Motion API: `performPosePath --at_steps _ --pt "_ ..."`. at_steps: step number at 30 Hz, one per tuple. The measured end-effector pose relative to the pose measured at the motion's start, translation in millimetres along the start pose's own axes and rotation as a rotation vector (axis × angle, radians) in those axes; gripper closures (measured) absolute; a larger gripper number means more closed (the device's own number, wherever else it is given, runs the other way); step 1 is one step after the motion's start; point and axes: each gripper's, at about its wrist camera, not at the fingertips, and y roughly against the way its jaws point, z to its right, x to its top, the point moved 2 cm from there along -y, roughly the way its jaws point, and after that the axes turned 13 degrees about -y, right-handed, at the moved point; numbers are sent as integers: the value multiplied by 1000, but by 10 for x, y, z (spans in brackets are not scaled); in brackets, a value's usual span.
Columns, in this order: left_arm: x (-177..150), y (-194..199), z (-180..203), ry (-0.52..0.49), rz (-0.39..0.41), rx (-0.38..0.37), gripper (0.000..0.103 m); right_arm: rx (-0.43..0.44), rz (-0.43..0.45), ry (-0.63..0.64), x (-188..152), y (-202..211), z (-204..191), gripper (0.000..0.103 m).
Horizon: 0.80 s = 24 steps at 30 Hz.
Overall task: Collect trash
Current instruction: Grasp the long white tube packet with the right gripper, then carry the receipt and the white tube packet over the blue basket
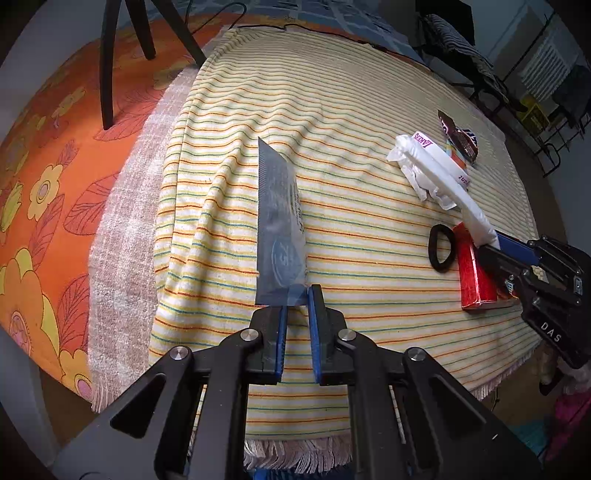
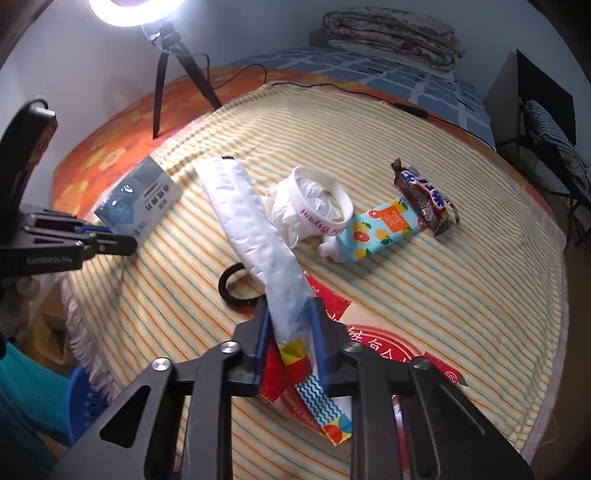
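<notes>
The left gripper (image 1: 297,295) is clamped on the near edge of a flat blue-grey sachet (image 1: 280,229), which stands up from its tips toward 12 o'clock above the striped blanket (image 1: 351,92). In the right wrist view the same sachet (image 2: 138,201) shows its printed face at 10 o'clock, held at the blanket's edge by the left gripper (image 2: 122,242).

The right gripper (image 2: 291,314) is closed on a long white wrapper (image 2: 255,236) that runs from its fingertips toward 11 o'clock, with a coloured, wavy-patterned end trailing back between the fingers. In the left wrist view that gripper (image 1: 493,242) enters from 3 o'clock with the white wrapper (image 1: 443,173) reaching toward 1 o'clock.

Under the right gripper lies a red printed packet (image 2: 369,332), and a black hair tie (image 2: 236,284) lies just beside it at 9 o'clock, partly under the wrapper. Further out at 12 o'clock, crumpled white tissue (image 2: 291,214) sits inside a white wristband (image 2: 332,206). At 1 o'clock lies a fruit-printed toothpaste tube (image 2: 373,230), its far end touching a brown candy wrapper (image 2: 424,199).

A ring light (image 2: 136,9) on a tripod stands at 11 o'clock on the orange floral sheet (image 2: 110,140).
</notes>
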Motion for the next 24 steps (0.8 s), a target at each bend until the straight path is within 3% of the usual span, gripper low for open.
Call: performPosePath --at_steps 6,16,17,20,24 --pt "6 139 19 -24 49 27 102 49 28 -76 50 154 49 98" --pt "-39 178 15 -43 69 47 101 66 82 -72 22 463 -32 98" --pt "-24 146 34 -50 59 47 95 67 81 -72 15 463 -34 98" --pt "47 66 85 -63 56 90 57 69 74 -73 0 460 -31 98" --pt "175 17 73 -51 76 85 57 80 77 -78 -7 498 -6 98"
